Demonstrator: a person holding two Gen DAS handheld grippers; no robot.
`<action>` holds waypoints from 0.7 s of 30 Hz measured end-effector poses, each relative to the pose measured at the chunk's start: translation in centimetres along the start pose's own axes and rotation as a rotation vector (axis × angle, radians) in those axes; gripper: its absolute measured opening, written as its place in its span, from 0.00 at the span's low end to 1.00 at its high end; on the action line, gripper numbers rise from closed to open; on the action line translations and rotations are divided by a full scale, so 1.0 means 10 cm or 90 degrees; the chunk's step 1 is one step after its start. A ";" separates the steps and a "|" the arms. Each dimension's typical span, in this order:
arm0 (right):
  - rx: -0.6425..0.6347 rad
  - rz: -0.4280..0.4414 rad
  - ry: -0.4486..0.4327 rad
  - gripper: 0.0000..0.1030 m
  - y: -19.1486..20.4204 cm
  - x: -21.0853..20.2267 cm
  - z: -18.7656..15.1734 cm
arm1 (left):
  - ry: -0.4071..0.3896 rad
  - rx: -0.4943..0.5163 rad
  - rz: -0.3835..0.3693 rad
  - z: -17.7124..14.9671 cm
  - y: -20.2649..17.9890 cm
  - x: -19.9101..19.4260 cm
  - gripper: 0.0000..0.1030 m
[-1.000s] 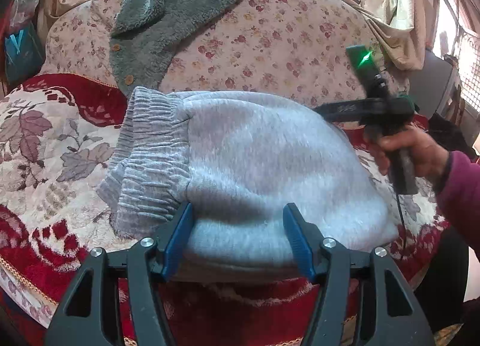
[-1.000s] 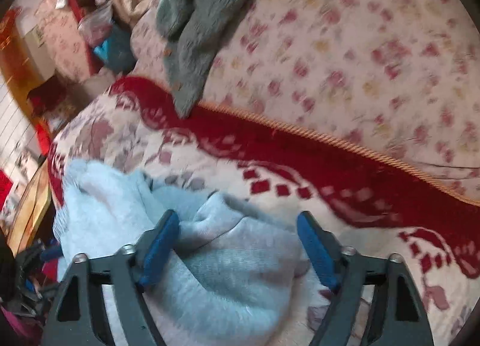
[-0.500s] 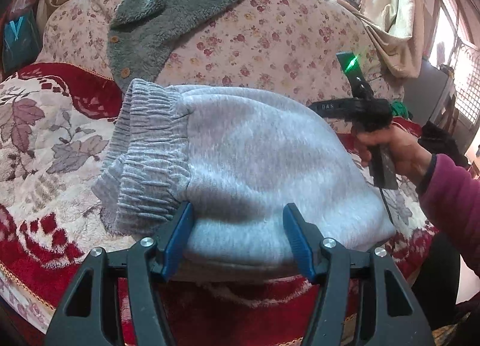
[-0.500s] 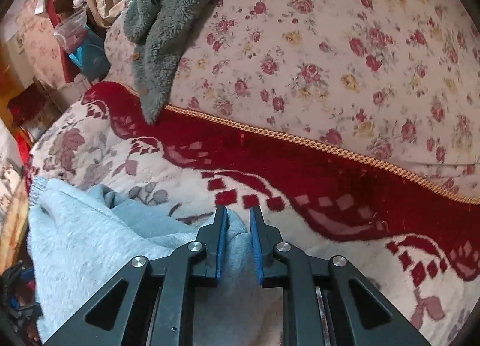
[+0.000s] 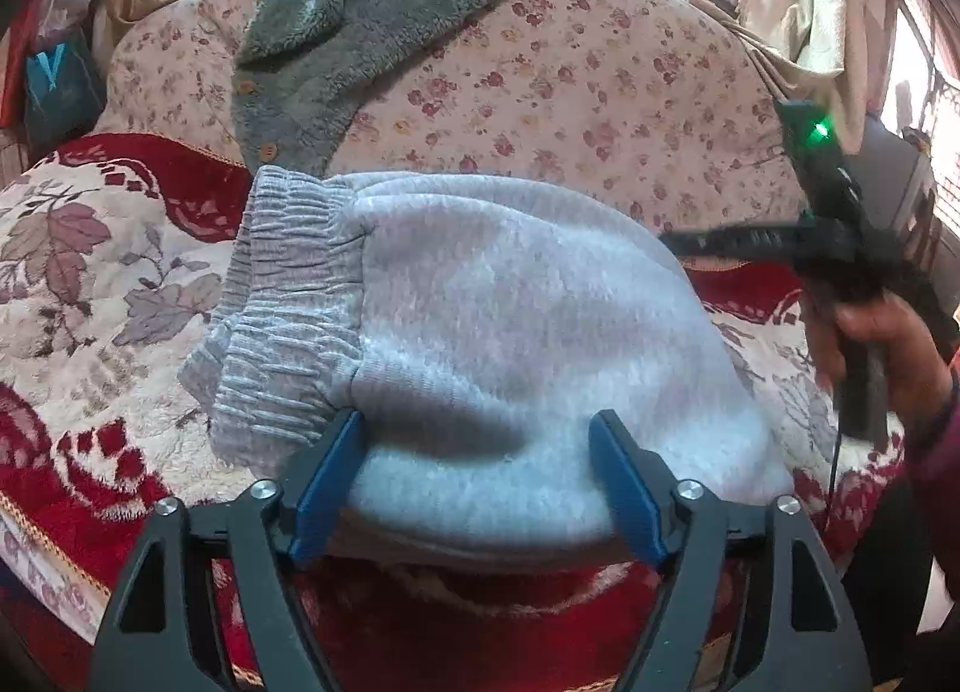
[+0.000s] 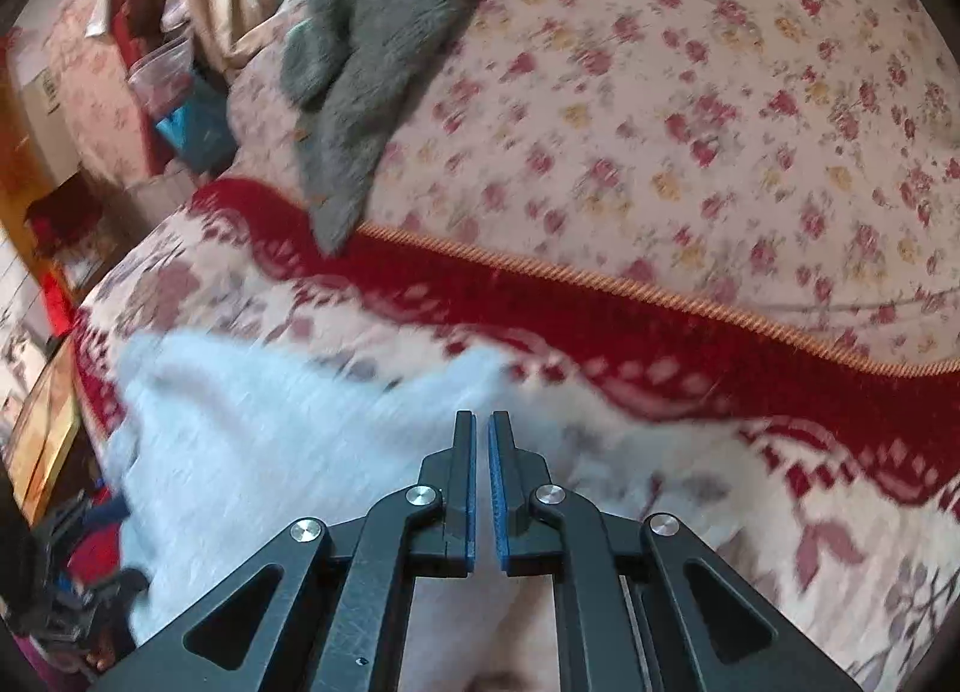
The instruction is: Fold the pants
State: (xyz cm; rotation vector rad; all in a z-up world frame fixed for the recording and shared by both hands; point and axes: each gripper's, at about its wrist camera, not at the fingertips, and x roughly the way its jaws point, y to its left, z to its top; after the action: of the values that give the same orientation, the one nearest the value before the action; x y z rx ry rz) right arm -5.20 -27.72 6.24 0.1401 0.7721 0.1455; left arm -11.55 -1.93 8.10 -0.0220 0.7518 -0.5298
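Observation:
The light grey fleece pants lie folded in a bundle on the sofa seat, ribbed waistband at the left. My left gripper is open, its blue pads either side of the bundle's near edge. In the right wrist view the pants lie blurred below and to the left. My right gripper is shut, with no cloth visible between its pads. It also shows in the left wrist view, held in a hand above the bundle's right end.
The sofa has a red and cream leaf-patterned cover and a floral backrest. A dark grey fleece jacket hangs over the backrest. Curtains and a window are at the back right. Clutter stands past the sofa's left end.
My right gripper closed from wide open, pinching the pants' edge half a second ago, then lifted up and away. My left gripper stayed open at the bundle's near edge.

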 end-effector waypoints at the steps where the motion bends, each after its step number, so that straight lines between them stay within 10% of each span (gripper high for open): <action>1: 0.003 0.003 -0.006 0.06 0.06 -0.03 -0.07 | -0.002 -0.009 0.002 0.01 0.00 -0.01 0.76; 11: 0.042 0.018 -0.046 0.13 0.36 -0.37 -0.48 | -0.018 -0.048 0.050 0.10 -0.13 -0.14 0.84; 12: 0.048 0.026 -0.049 0.36 0.38 -0.41 -0.50 | -0.023 -0.050 0.056 0.11 -0.14 -0.15 0.85; 13: 0.057 0.034 -0.052 0.81 0.39 -0.44 -0.53 | -0.025 -0.051 0.059 0.11 -0.15 -0.17 0.85; 14: 0.069 0.043 -0.065 0.96 0.40 -0.49 -0.56 | -0.028 -0.051 0.064 0.12 -0.17 -0.18 0.85; 21: 0.046 0.049 -0.087 0.99 0.58 -0.69 -0.67 | -0.045 -0.049 0.095 0.18 -0.27 -0.25 0.85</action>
State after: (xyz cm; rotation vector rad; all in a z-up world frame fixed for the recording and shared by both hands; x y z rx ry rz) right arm -15.26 -22.81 7.29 0.2460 0.6368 0.1788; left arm -13.10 -3.41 11.58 -0.0550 0.6978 -0.3565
